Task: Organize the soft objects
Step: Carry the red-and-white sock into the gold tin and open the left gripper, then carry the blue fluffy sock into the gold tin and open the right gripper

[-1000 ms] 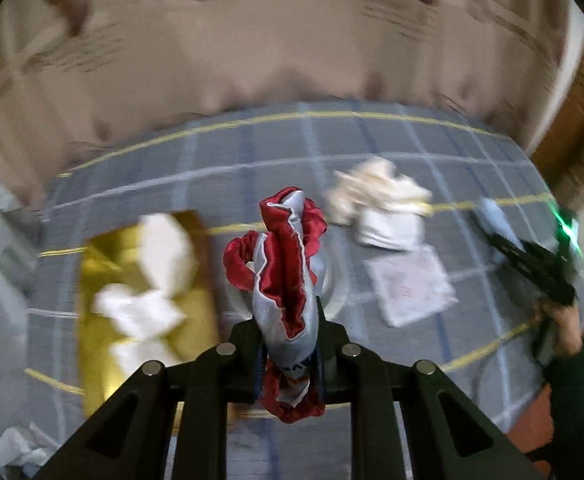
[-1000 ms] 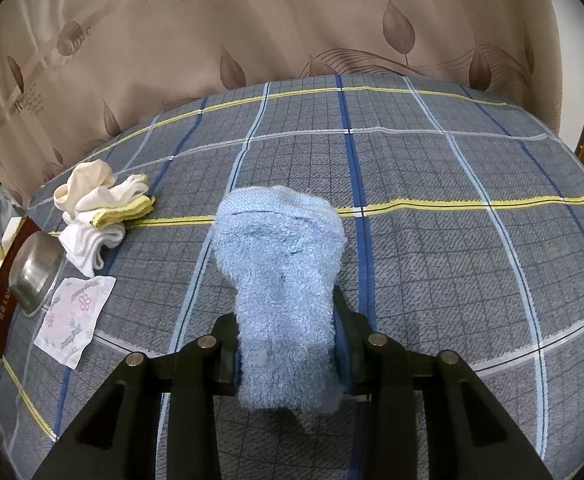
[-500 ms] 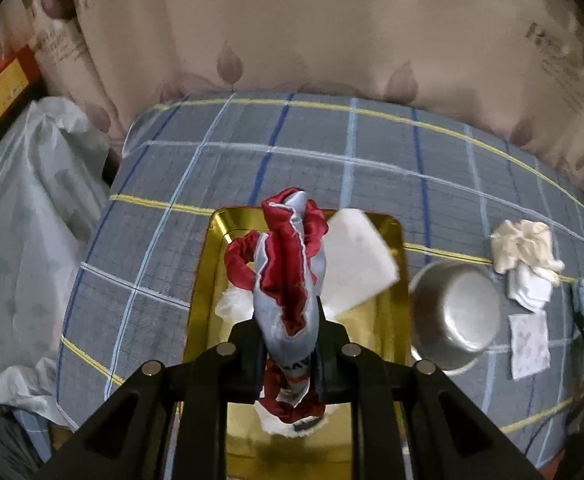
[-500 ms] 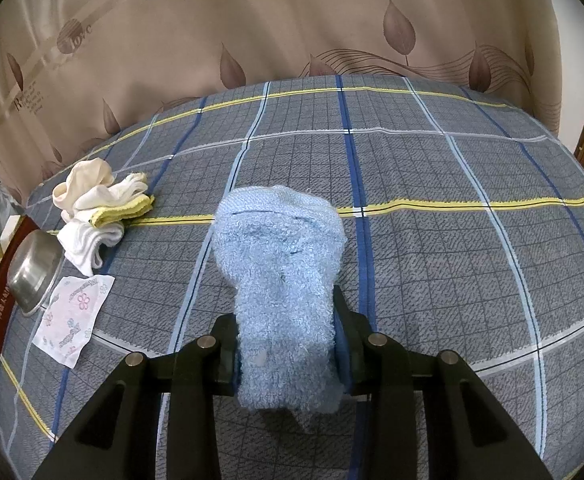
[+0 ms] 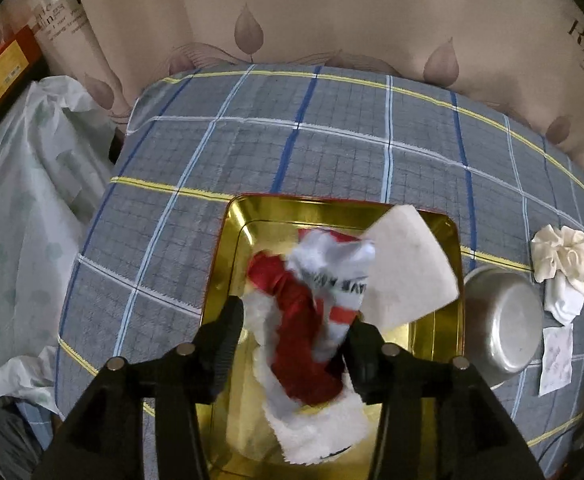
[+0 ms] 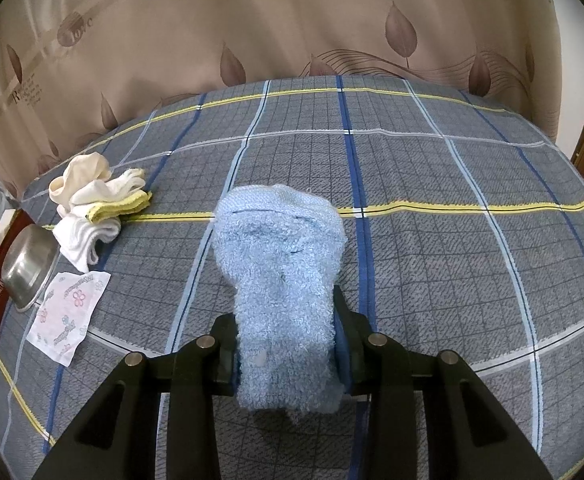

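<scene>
our left tongs [image 5: 292,320] have just been opening, and the red-and-white sock [image 5: 311,320] lies loose between them over the gold tray [image 5: 228,264]. our right tongs [image 6: 286,344] pinch the blue towel [image 6: 280,272] above the plaid counter [image 6: 451,240].

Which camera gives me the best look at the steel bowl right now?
The left wrist view: the steel bowl lies there nearly whole, beside the gold tray. In the right wrist view it sits small and squeezed at the left edge, though whole.
</scene>
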